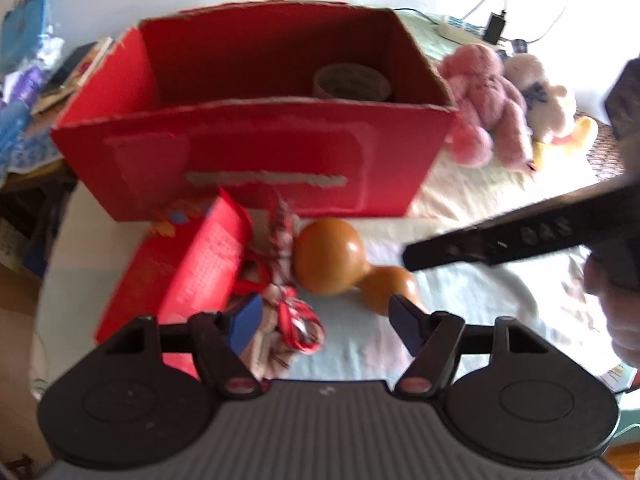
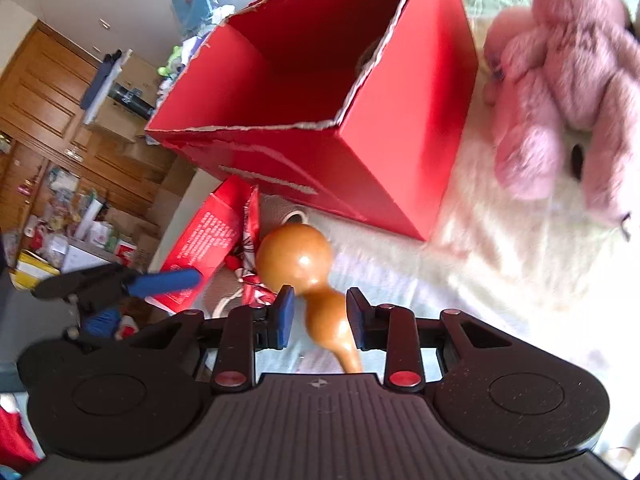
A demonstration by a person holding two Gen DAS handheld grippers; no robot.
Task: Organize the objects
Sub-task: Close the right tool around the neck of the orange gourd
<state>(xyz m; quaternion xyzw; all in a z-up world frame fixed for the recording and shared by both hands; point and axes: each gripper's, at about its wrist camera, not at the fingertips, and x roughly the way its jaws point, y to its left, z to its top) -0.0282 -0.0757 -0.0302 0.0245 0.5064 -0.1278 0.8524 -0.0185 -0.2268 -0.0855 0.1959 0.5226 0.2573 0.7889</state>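
Note:
An open red cardboard box (image 1: 248,168) (image 2: 384,152) stands on the cloth-covered table, with a roll of tape (image 1: 352,82) inside at the right. In front of it lie a brown gourd (image 1: 330,256) (image 2: 296,258), a flat red packet (image 1: 192,272) (image 2: 204,236) and a red-and-white braided cord (image 1: 286,280). My right gripper (image 2: 320,316) is open, its fingers straddling the gourd's narrow lobe with a gap on the left side. My left gripper (image 1: 326,320) (image 2: 136,300) is open just before the cord and gourd, holding nothing.
A pink plush toy (image 1: 488,108) (image 2: 560,92) and a white one (image 1: 536,92) lie right of the box. A power strip with a charger (image 1: 480,28) sits at the back right. Clutter and wooden cabinets (image 2: 48,92) lie beyond the table's left edge.

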